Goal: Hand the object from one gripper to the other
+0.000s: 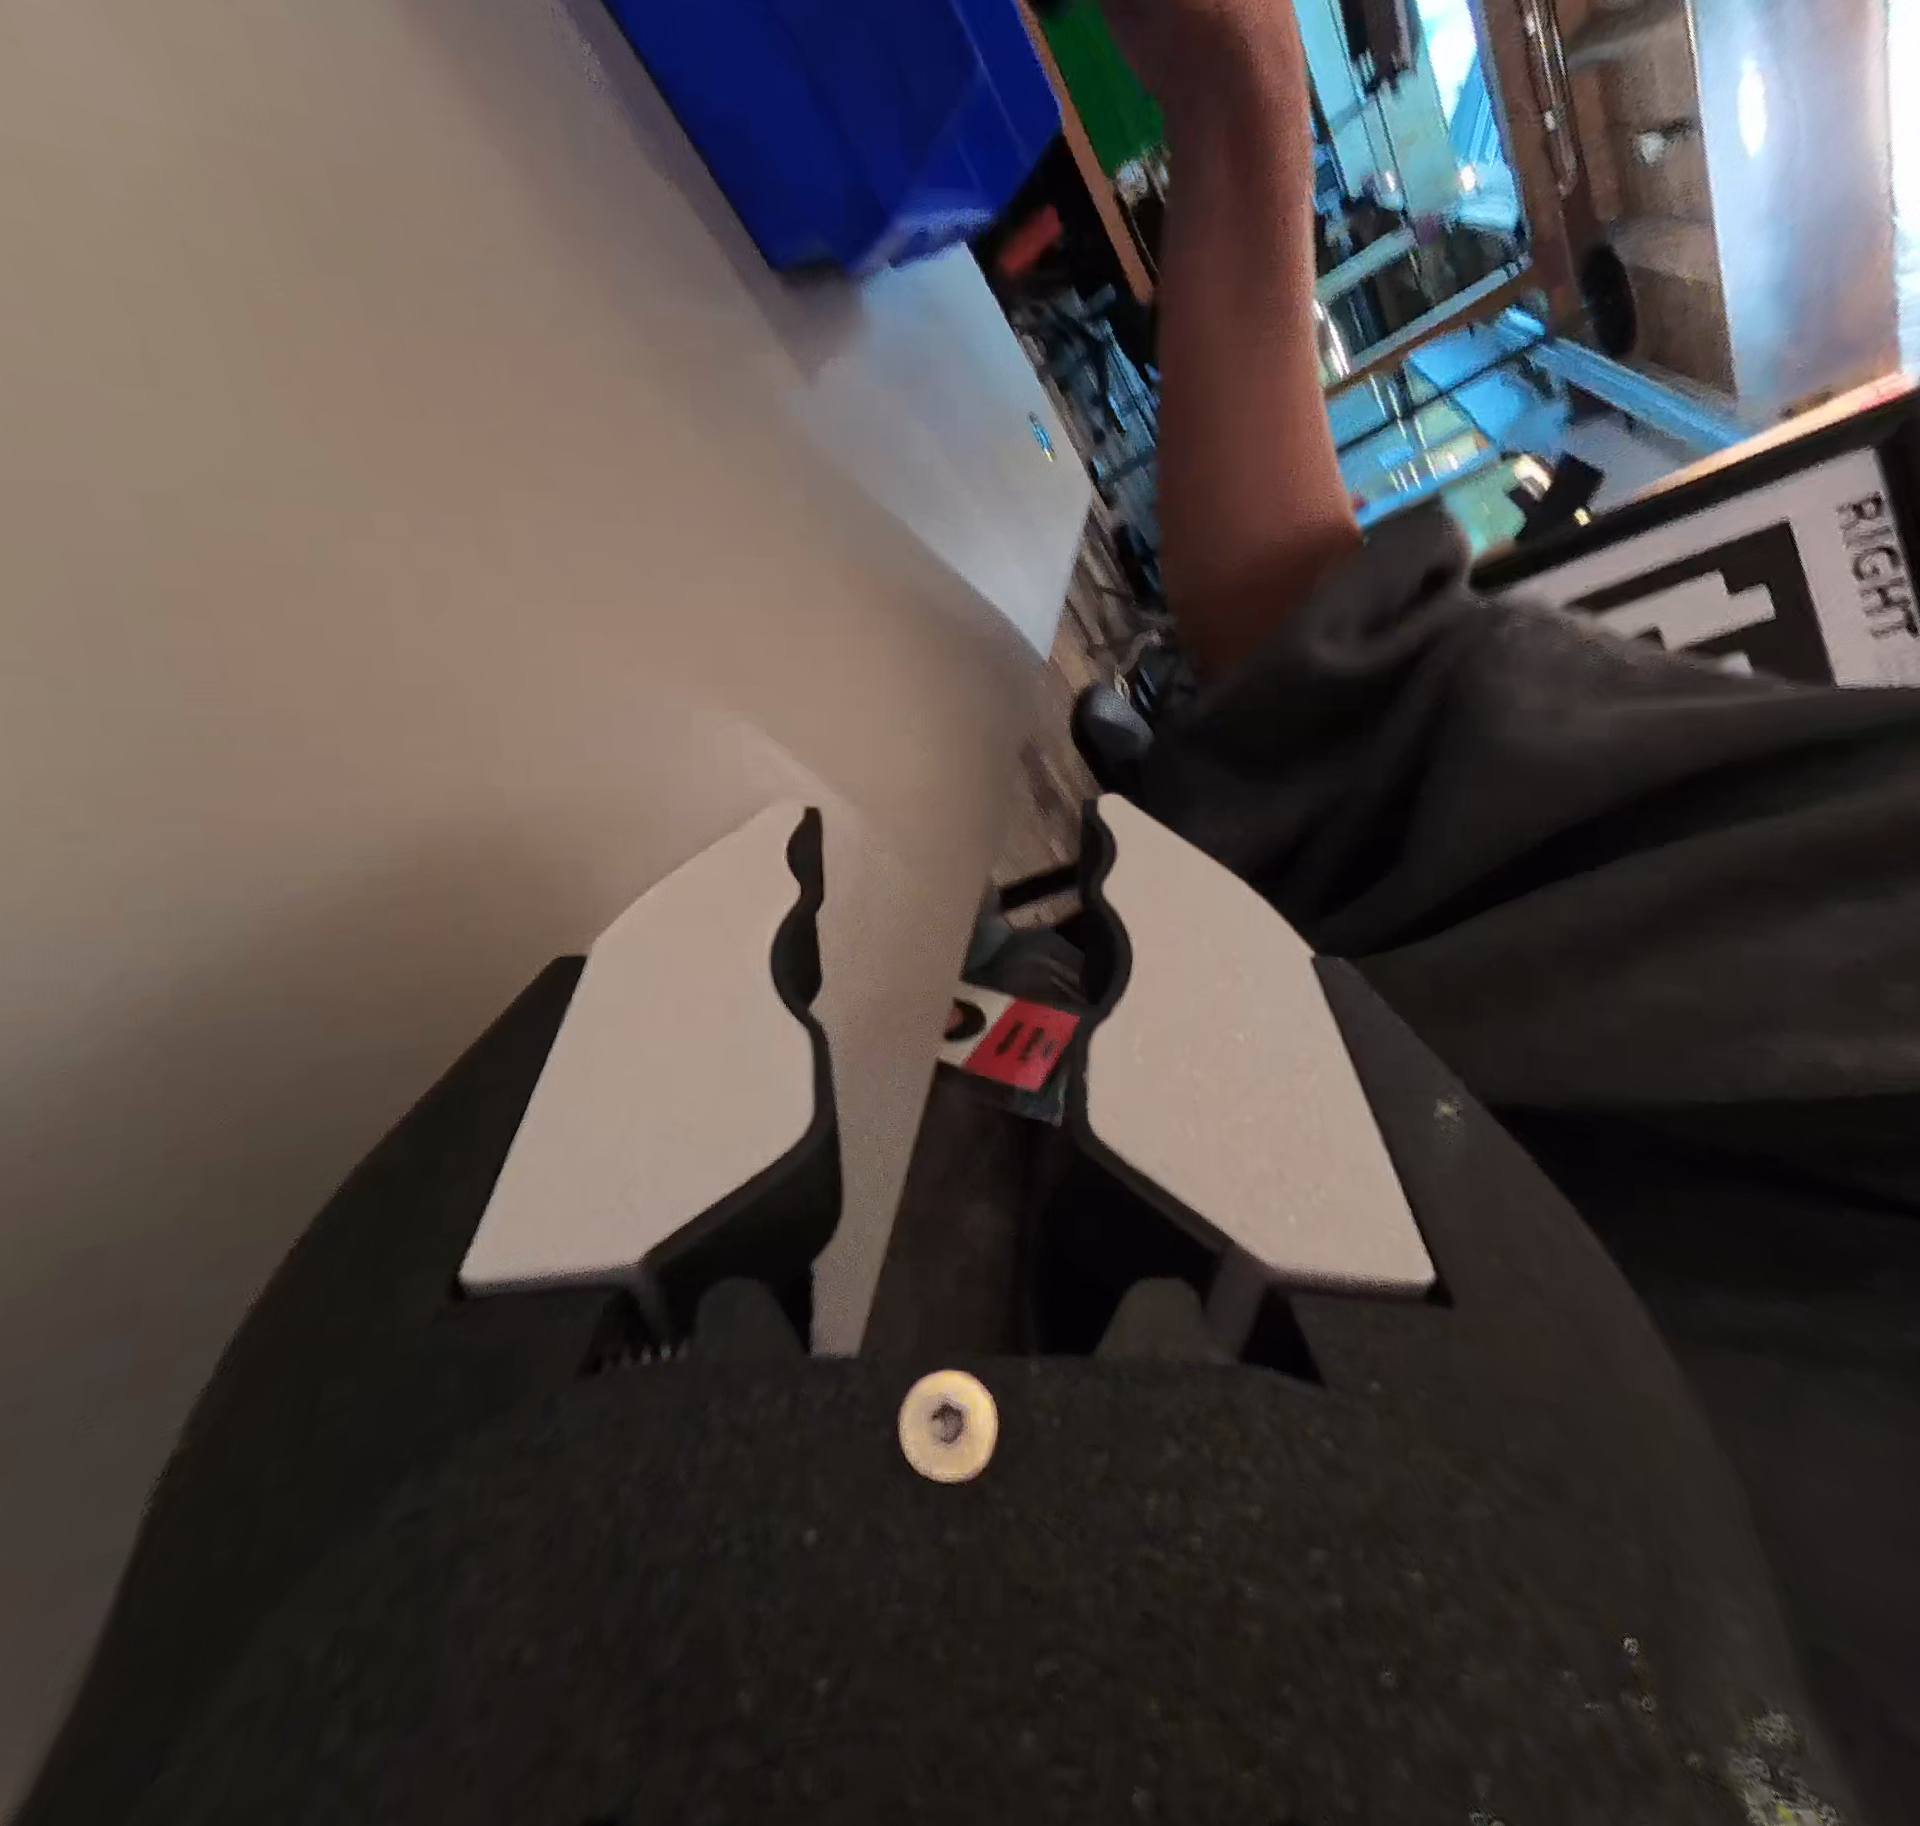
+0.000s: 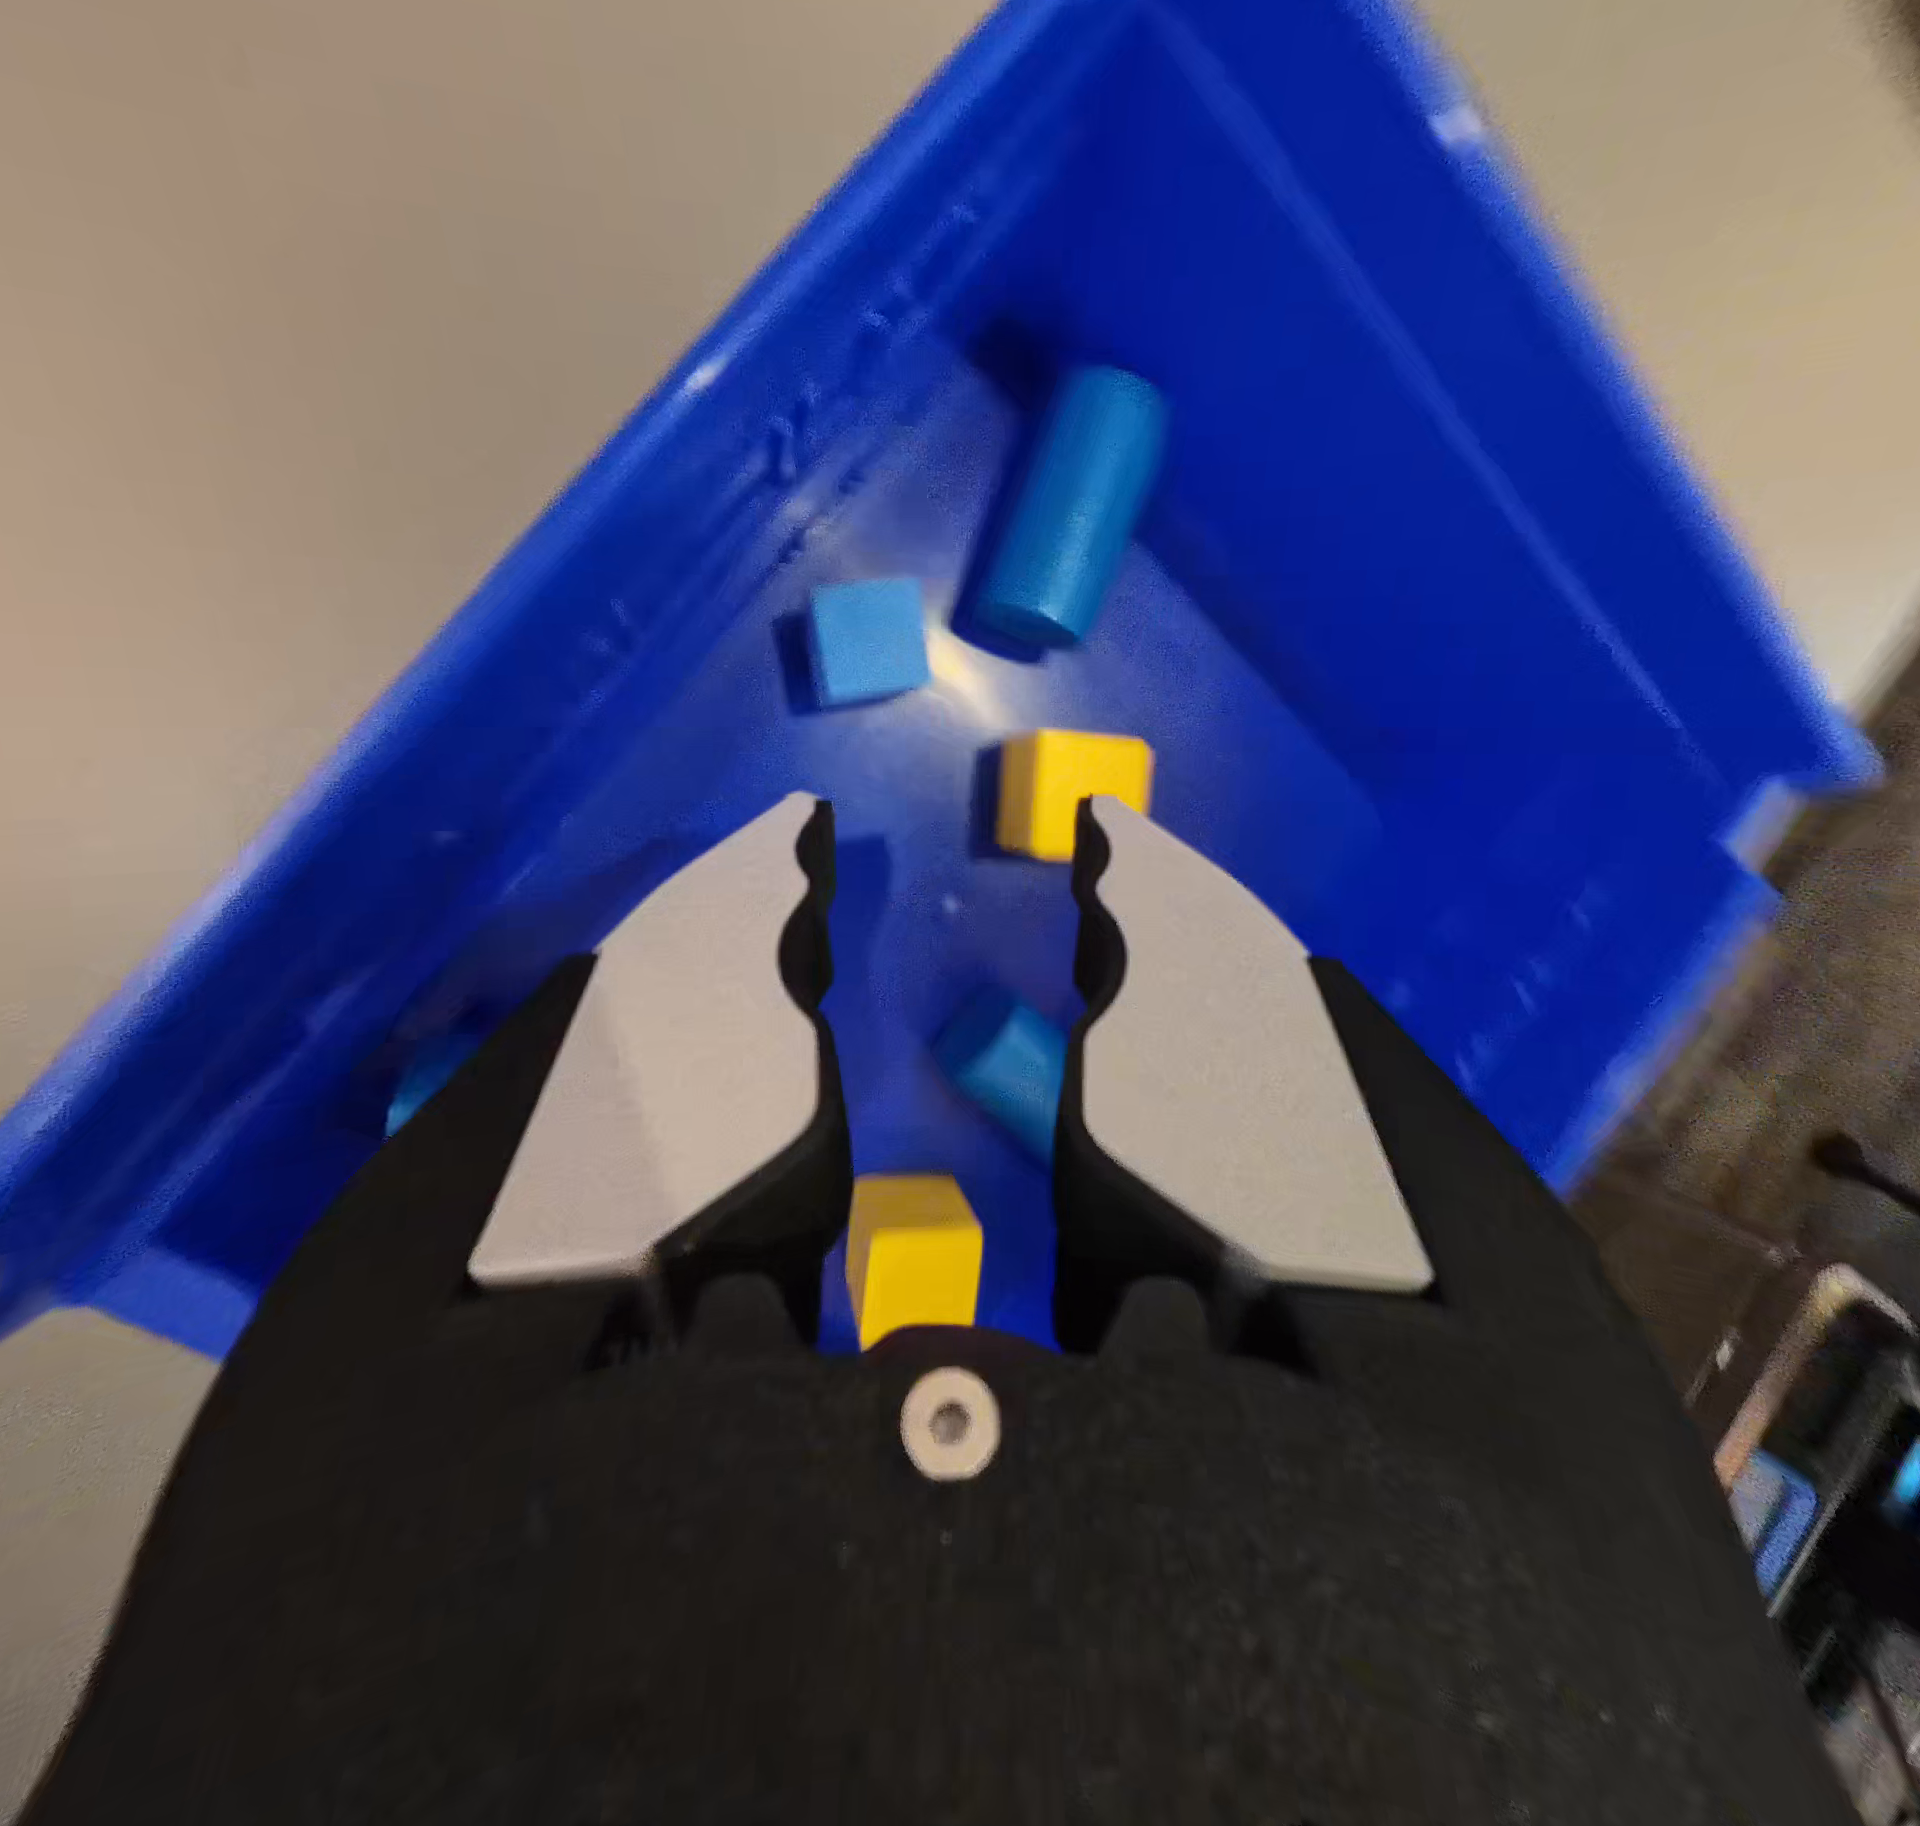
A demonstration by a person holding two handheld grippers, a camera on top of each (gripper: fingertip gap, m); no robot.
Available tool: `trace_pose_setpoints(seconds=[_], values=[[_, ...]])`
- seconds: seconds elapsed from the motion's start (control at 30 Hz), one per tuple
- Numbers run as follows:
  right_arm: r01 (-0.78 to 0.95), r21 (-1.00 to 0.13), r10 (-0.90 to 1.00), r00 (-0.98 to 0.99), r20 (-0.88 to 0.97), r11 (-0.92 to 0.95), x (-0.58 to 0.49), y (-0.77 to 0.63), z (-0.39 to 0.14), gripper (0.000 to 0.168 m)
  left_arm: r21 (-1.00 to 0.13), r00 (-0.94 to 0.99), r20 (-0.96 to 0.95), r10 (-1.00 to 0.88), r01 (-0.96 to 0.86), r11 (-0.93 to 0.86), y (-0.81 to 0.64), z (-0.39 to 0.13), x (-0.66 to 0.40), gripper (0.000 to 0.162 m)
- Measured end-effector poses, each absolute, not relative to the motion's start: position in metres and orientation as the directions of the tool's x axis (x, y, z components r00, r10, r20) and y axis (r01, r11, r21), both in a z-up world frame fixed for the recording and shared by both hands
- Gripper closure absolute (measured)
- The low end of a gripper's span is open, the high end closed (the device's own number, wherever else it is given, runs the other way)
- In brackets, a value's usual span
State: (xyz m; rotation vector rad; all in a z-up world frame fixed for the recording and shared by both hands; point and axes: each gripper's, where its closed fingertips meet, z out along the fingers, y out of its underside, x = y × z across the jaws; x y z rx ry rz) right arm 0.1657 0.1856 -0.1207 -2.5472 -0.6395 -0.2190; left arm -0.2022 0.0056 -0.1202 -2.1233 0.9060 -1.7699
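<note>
In the right wrist view my right gripper [image 2: 951, 820] is open and empty, hovering over a blue bin [image 2: 1351, 446]. Inside the bin lie a yellow cube [image 2: 1060, 784] just past the right fingertip, a second yellow cube [image 2: 914, 1257] low between the fingers, a blue cylinder [image 2: 1070, 509], a light blue cube [image 2: 868, 638] and a blue block [image 2: 1003, 1064]. In the left wrist view my left gripper [image 1: 951, 820] is open and empty, pointing along the white table's edge [image 1: 416, 529]. The blue bin [image 1: 821, 83] shows far off.
A person's forearm [image 1: 1236, 322] and dark sleeve [image 1: 1507, 841] cross the left wrist view, with a marker-tagged device [image 1: 1714, 592] at the right. A white box [image 1: 956, 457] sits beside the bin. Dark floor and equipment [image 2: 1818, 1464] lie beyond the table edge.
</note>
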Motion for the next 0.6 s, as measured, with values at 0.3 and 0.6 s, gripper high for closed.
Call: trace_pose_setpoints(seconds=[0.3, 0.6], values=[[0.007, -0.946, 0.183, 0.982, -0.056, -0.324, 0.065, 0.044, -0.095, 0.128, -0.757, 0.355, 0.564, -0.746, -0.137, -0.638, 0.070, -0.110, -0.243, 0.116], [0.124, -0.938, 0.190, 0.980, 0.064, -0.323, 0.033, 0.013, -0.125, 0.124, -0.827, 0.699, 0.275, -0.660, -0.178, -0.534, 0.143, -0.074, -0.283, 0.108]])
